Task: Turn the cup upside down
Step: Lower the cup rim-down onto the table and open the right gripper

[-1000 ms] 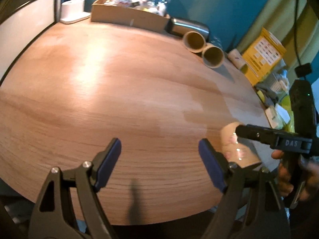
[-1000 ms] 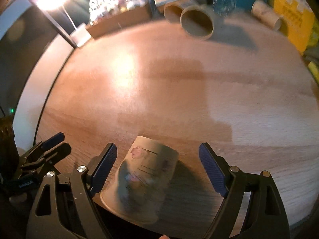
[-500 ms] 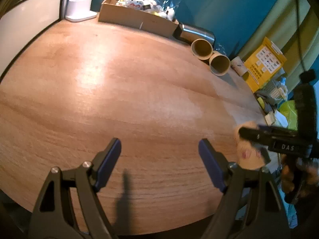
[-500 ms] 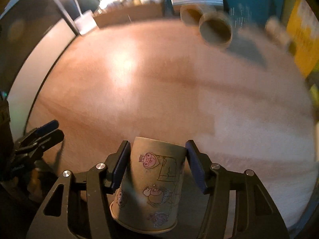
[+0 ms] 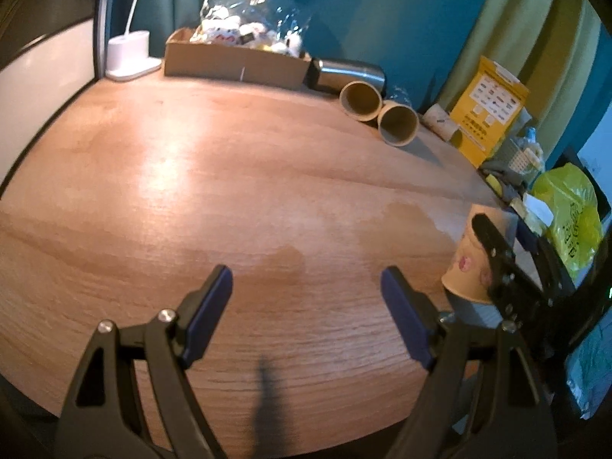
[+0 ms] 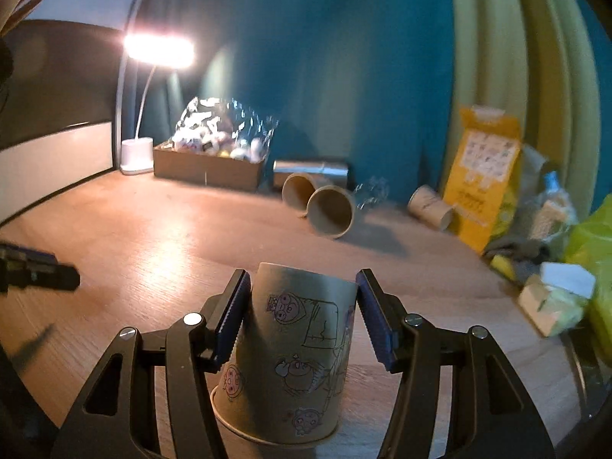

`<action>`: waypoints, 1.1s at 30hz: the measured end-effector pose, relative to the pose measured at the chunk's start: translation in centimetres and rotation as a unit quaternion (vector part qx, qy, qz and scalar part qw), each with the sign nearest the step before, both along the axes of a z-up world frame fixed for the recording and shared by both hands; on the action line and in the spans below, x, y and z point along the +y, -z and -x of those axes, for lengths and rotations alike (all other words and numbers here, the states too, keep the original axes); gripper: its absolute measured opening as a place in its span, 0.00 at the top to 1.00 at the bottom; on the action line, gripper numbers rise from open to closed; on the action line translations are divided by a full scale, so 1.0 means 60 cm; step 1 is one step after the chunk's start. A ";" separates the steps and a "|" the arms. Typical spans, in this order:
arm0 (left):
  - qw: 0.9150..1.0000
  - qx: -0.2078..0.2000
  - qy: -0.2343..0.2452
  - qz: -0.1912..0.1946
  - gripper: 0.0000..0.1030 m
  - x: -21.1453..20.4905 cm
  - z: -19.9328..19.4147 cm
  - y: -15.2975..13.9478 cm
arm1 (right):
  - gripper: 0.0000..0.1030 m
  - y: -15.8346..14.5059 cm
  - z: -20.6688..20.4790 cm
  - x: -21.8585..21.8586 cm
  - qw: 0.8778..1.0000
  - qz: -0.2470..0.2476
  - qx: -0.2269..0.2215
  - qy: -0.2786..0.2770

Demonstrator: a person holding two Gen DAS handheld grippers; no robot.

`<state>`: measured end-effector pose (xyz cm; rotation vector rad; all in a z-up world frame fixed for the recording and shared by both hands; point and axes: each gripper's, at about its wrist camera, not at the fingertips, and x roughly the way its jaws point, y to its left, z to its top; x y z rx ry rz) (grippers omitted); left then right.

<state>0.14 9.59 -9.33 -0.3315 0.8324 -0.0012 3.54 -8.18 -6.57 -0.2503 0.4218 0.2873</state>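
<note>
My right gripper now clamps the cup, where a second ago it was spread wide around it. The cup has swung mouth-down, rim close to the table, so I judge the flip nearly done. Left of the cup, my left gripper hangs wide, holding nothing.

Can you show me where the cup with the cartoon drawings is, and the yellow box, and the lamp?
cup [image 6: 294,348]: right wrist view, on its drawn side wall.
yellow box [image 6: 484,176]: right wrist view, on its printed front.
lamp [image 6: 136,155]: right wrist view, on its white base.
</note>
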 end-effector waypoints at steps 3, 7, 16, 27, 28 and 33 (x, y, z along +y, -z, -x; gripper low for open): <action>1.000 -0.005 0.005 -0.011 0.21 -0.013 0.003 0.002 | 0.41 0.006 0.028 -0.005 0.999 0.010 -0.035 -0.003; 1.000 -0.013 0.010 -0.017 0.21 -0.029 0.013 0.006 | 0.41 0.005 0.062 -0.025 0.999 0.007 -0.049 0.001; 0.998 -0.034 0.019 -0.046 0.21 -0.058 0.036 0.010 | 0.41 0.020 0.108 -0.034 0.999 -0.009 -0.053 0.006; 0.996 -0.078 0.019 -0.047 0.21 -0.069 0.070 -0.017 | 0.27 -0.022 0.131 -0.040 0.998 -0.053 -0.009 0.017; 0.995 -0.087 0.019 -0.048 0.21 -0.071 0.077 -0.026 | 0.27 -0.029 0.134 -0.042 0.998 -0.055 -0.006 0.019; 0.991 -0.119 0.024 -0.051 0.21 -0.080 0.116 -0.068 | 0.27 -0.079 0.161 -0.051 0.997 -0.072 0.017 0.028</action>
